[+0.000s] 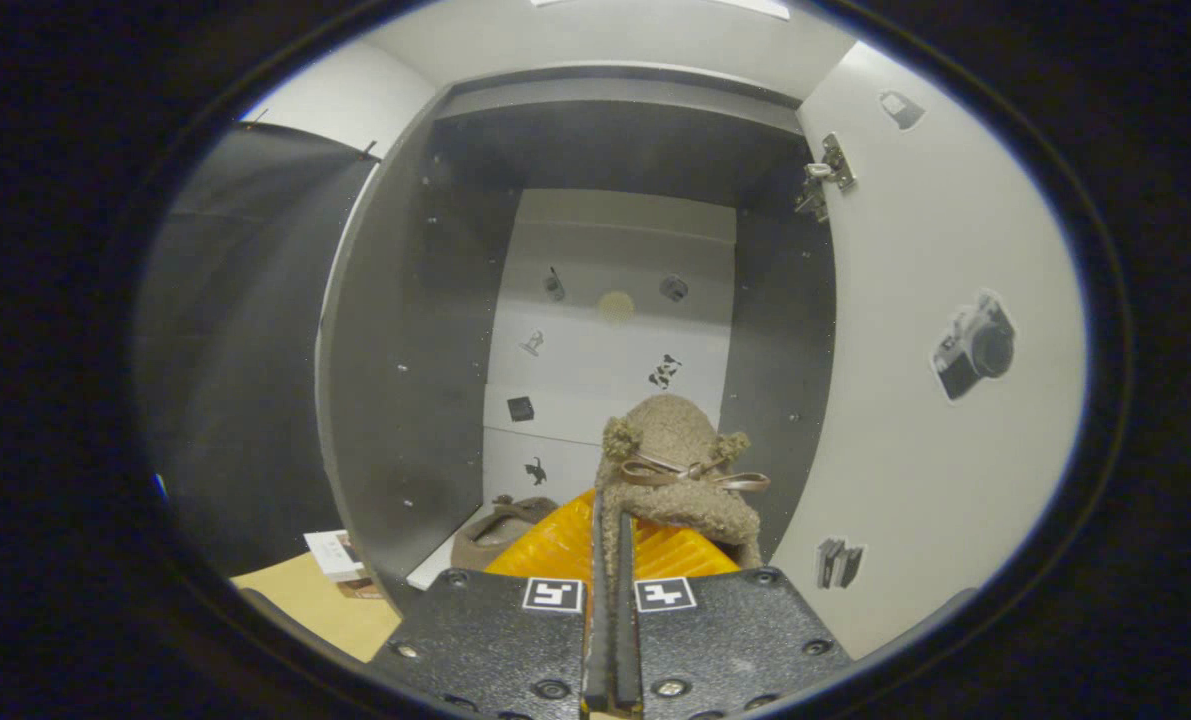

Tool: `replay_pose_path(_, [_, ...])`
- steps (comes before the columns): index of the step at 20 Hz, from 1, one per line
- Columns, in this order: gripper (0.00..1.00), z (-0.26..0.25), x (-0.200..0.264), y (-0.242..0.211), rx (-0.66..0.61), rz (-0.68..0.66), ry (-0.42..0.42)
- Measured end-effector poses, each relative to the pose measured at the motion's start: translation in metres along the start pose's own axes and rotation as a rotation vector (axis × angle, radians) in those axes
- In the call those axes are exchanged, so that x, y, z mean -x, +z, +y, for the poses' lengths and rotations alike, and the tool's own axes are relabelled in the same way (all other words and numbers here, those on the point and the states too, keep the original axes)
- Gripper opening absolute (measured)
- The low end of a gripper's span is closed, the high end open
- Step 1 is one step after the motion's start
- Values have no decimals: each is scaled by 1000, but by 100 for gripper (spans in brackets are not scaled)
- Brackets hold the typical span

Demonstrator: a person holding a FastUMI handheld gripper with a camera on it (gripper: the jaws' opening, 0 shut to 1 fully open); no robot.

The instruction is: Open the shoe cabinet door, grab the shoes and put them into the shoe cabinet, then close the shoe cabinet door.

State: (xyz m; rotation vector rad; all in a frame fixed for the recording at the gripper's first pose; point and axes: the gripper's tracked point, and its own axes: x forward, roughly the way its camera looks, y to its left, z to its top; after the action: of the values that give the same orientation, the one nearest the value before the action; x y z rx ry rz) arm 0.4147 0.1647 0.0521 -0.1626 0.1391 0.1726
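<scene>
1. Your gripper (612, 560) had its jaws pressed together on the near edge of a fuzzy tan shoe (677, 470); both fingers (601, 600) pinched the fabric with almost no gap between them.
2. The shoe hung just ahead of the fingertips, long axis roughly upright and leaning away from you, its rounded end pointing up and toward the far back of the cabinet.
3. A brown ribbon bow (690, 472) with two fuzzy pompoms sat across the shoe's upper, facing you.
4. The shoe was in front of the open shoe cabinet (415, 330), framed by its dark interior side walls, under the top panel.
5. The cabinet door (935, 350) stood swung open on the right, hinge (827, 178) at its upper far corner, stickers on its inner face.
6. The second shoe (500, 530) lay low at left on the cabinet floor, near the left wall, partly hidden; which way it pointed could not be told.
7. The far back panel (615, 330) was pale, with small stickers on it.
8. A small box (335, 555) sat on the tan floor outside the cabinet at near left.
</scene>
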Motion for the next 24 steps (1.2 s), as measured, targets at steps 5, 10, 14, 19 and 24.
replay_pose_path(5, [6,-3,-64,-30,20,29,-28])
replay_pose_path(10, [6,-5,-124,-78,45,107,-30])
replay_pose_path(14, [6,-4,-154,-106,28,155,-27])
replay_pose_path(19, [7,7,-176,-125,15,173,3])
replay_pose_path(24, [25,15,-176,-135,-10,198,14])
